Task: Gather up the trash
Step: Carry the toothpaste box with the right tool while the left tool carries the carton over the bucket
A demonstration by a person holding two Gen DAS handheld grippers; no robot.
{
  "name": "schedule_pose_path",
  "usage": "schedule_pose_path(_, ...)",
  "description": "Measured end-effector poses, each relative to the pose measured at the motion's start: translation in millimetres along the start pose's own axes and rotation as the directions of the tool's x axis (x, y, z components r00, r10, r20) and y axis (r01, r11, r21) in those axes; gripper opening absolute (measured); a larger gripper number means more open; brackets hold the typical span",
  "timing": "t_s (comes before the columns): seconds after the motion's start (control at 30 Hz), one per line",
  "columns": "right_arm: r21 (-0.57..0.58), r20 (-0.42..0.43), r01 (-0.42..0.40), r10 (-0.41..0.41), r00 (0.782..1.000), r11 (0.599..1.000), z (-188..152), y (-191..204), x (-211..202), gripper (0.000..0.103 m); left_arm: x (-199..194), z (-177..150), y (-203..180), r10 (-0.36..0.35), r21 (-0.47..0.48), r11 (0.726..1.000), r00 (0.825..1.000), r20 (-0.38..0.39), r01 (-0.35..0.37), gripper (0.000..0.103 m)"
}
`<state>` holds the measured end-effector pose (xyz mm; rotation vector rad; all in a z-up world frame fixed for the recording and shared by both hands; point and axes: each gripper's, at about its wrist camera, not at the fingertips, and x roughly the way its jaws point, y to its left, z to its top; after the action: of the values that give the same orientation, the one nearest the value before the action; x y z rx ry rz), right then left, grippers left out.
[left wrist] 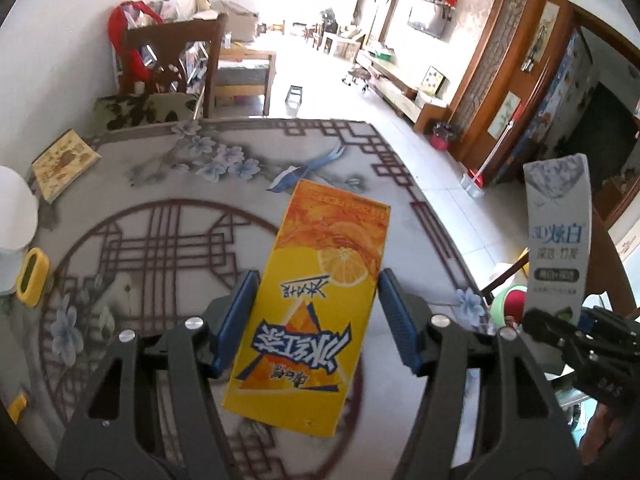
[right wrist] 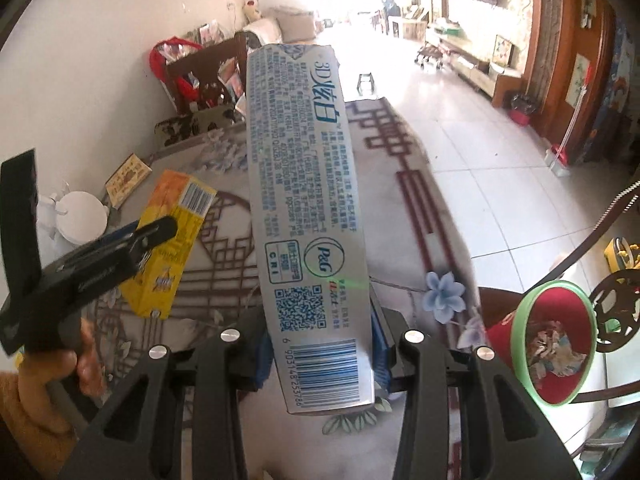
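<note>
A yellow-orange drink carton (left wrist: 332,232) hangs above the patterned table (left wrist: 160,240), and my left gripper (left wrist: 318,276) is shut on it, blue pads against its two long sides. The right wrist view shows the same carton (right wrist: 180,200) at the left, held in the left gripper (right wrist: 160,228). My right gripper (right wrist: 320,312) is shut on a long silver-white toothpaste box (right wrist: 300,200), which sticks out forward. In the left wrist view this box (left wrist: 558,232) stands upright at the right, above the right gripper (left wrist: 560,324). A green-rimmed bin (right wrist: 560,336) with a red liner holds crumpled paper.
A blue wrapper scrap (left wrist: 304,172) lies on the table behind the carton. A yellow object (left wrist: 32,276), a white round thing (left wrist: 12,208) and a flat brown box (left wrist: 64,164) sit at the left edge. A wooden chair (left wrist: 172,60) stands beyond; tiled floor (right wrist: 500,184) at right.
</note>
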<state>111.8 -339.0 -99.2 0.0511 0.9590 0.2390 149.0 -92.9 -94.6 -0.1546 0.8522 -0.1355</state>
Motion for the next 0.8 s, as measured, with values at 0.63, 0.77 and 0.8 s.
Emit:
schedule_pose_path(0.63,0.108,-0.189,-0.055,0.075,0.979,0.993,-58,-64,7,0.050,-35,-34,-69,-0.070,0.046,0.996,0.997,-0.016,0.070,0.061)
schedule_pose_path(0.77,0.031,-0.311,0.000,0.009,0.950,1.000,-79,-76,38,0.058,-34,-40,-66,-0.070,0.030,0.997,0.997,-0.036,0.071,0.061)
schedule_pose_path(0.8,0.026,-0.331,-0.006,0.014,0.944,1.000,-83,-78,41,0.059,-33,-41,-65,-0.071,0.025,0.997,0.997,-0.044,0.072,0.061)
